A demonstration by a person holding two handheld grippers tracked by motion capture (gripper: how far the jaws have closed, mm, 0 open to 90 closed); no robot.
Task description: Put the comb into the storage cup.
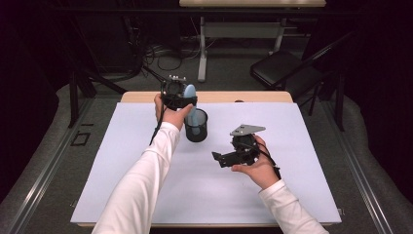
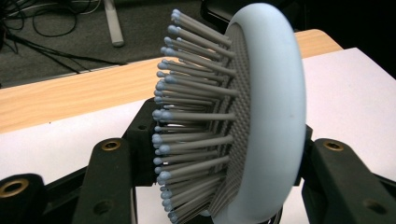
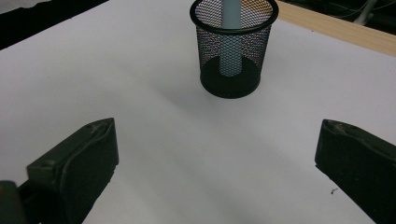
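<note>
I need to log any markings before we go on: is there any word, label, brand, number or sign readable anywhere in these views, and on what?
None can be read.
Hairbrush, held head-up in the left gripper: plain pale blue, no print visible.
Black mesh cup with the brush handle in it: no label.
White table cover: blank.
Right gripper, jaws wide apart: no legible marking.

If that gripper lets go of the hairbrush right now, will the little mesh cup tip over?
Possibly. The mesh cup looks light and see-through, and the hairbrush stands handle-down with its big head well above the rim, so it seems top-heavy. The cup's solid base may steady it, though. The left gripper grips the head.
</note>
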